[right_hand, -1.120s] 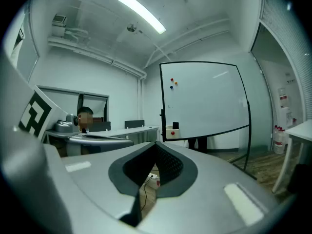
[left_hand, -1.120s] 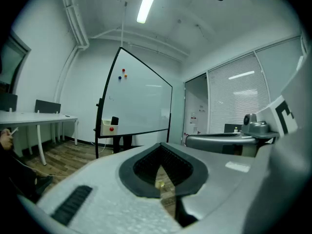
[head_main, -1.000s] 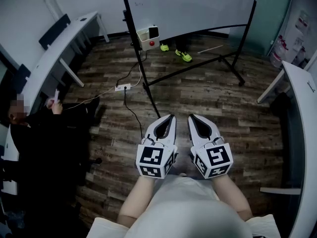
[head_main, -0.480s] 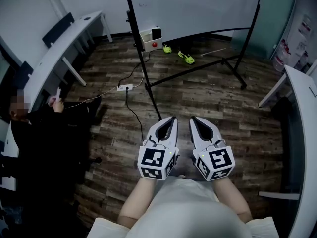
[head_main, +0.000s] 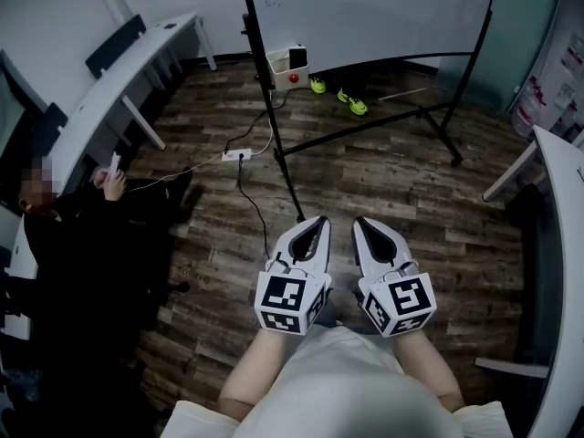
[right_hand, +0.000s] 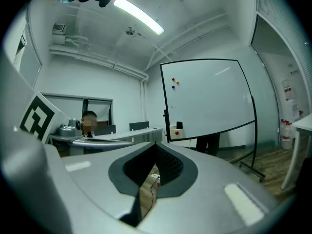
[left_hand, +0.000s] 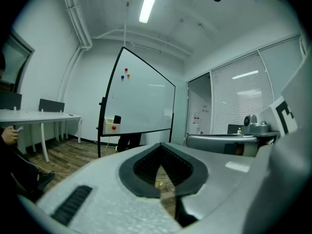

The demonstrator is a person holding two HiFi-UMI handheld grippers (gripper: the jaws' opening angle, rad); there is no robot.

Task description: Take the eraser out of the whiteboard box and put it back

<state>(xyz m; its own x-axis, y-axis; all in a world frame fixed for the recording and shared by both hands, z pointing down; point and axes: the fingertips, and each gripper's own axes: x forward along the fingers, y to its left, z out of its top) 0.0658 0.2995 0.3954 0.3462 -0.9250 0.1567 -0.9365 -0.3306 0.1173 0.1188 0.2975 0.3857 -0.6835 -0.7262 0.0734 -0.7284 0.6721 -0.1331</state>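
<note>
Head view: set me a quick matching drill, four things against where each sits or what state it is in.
Things:
1. whiteboard box
2. power strip
3. green shoes
4. right gripper

Places or states:
a. shut, nothing between its jaws
b. behind the whiteboard, under its lower edge
c. at the whiteboard's lower left corner, by the stand post
d. flat on the wooden floor, cables running from it

Pairs: 1-c, 2-d, 3-b, 4-a

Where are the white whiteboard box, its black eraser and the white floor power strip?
White whiteboard box (head_main: 283, 69): head view, front wall.
Black eraser (head_main: 298, 57): head view, top end.
White power strip (head_main: 239, 155): head view, middle.
</note>
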